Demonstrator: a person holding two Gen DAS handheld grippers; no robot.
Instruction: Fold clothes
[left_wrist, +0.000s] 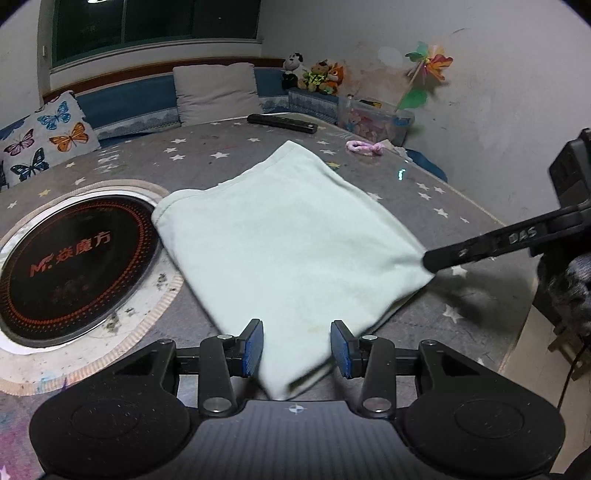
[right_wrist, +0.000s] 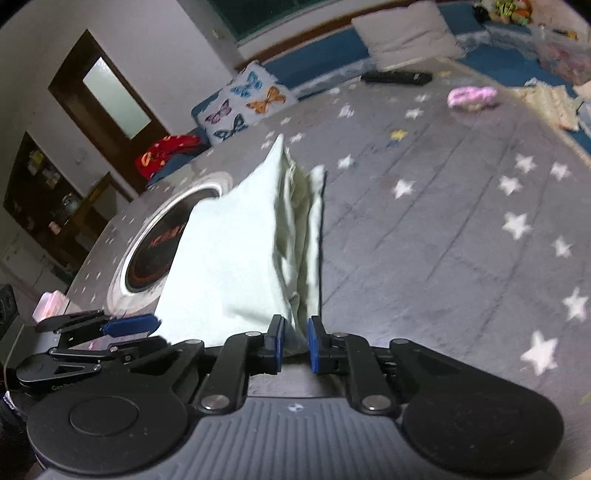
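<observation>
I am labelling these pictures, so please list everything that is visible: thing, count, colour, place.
garment: one, pale green, folded on table, overlapping cooktop edge
table cover: one, grey with stars
cooktop: one, black round, set in table, left
remote: one, black, far edge
pink cloth: one, far right
cushions: butterfly cushion, grey cushion, on bench
plush toys: several, far corner
pinwheel: one, multicoloured
right claw: shut on garment corner
left claw: open, astride near corner
</observation>
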